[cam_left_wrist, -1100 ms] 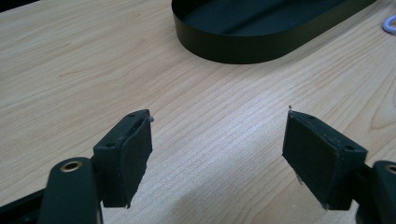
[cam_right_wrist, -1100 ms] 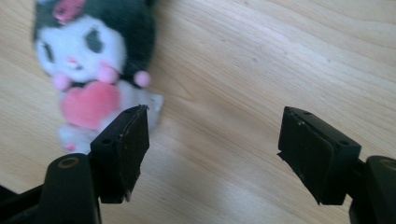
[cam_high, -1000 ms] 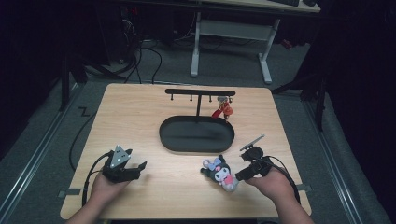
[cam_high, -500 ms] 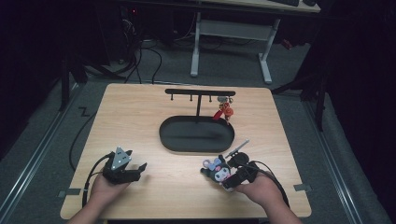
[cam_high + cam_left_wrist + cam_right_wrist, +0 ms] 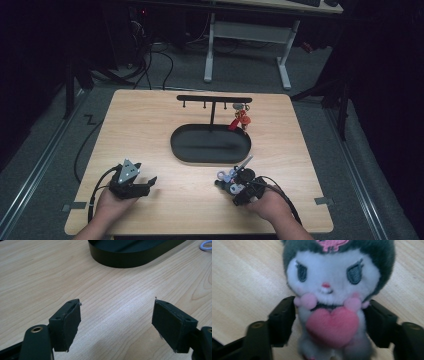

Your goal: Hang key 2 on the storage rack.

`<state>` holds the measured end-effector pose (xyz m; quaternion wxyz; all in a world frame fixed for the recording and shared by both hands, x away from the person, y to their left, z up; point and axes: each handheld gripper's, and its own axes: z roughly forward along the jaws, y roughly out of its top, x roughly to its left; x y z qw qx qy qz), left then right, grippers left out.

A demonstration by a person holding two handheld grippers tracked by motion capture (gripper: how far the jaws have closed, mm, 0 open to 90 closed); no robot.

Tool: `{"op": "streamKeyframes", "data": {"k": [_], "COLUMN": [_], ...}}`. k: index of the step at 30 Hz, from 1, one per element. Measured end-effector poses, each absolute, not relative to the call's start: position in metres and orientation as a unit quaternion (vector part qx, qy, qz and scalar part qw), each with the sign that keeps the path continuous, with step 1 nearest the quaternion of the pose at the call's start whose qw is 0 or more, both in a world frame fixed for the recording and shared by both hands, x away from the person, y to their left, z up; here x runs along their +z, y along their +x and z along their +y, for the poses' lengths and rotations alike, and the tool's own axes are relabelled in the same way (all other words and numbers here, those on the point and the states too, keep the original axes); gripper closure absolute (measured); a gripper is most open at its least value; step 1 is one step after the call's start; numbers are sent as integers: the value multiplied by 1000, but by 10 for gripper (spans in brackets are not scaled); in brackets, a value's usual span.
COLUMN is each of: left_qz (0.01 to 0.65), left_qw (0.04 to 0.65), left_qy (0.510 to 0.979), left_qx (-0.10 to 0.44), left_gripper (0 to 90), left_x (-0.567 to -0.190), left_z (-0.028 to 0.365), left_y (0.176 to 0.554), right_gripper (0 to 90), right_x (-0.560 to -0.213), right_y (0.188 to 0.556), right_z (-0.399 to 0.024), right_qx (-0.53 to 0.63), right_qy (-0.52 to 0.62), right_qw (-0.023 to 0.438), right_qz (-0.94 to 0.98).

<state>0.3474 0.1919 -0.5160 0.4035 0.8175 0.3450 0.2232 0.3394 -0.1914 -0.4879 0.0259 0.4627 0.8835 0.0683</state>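
Observation:
A small plush toy [image 5: 329,285] with a dark grey hood, white face and pink heart lies on the wooden table [image 5: 300,150], near the front right. My right gripper [image 5: 329,315] has just been closing around its body, and both pads [image 5: 284,320] now touch its sides. From above, the right gripper [image 5: 235,189] covers most of the plush toy [image 5: 226,182]. My left gripper [image 5: 146,184] rests at the front left, held by a hand. Its jaws stand wide apart over bare wood in the left gripper view [image 5: 117,320].
A black oval tray [image 5: 180,150] sits mid-table, its wall near the left gripper [image 5: 120,261]. Behind it stands a black hook rack [image 5: 215,98] with a red charm [image 5: 240,120] hanging at its right end. A pale ring [image 5: 206,245] lies beyond the tray.
The right hand has slid left and down onto the plush toy. Its jaws now straddle the toy. The left hand has stayed where it was.

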Motion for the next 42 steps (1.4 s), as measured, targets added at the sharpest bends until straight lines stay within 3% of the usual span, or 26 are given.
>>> {"op": "streamKeyframes", "data": {"k": [2,8,31,42], "left_qz": [344,344,340,343], "left_qw": [406,406,410,413], "left_qy": [817,816,817,815], "left_qx": [224,223,219,219], "left_gripper": [237,237,237,237], "left_x": [-516,-516,-516,-515], "left_z": [192,193,189,190], "left_y": [347,347,348,350], "right_gripper": [430,472,481,480], "right_x": [-486,-476,-422,-391], "right_y": [340,343,354,376], "right_z": [-191,-192,-198,-194], "right_qx": [68,71,108,122], "right_qy": [457,477,507,514], "right_qw": [28,21,9,4], "right_qz": [886,876,855,849]}}
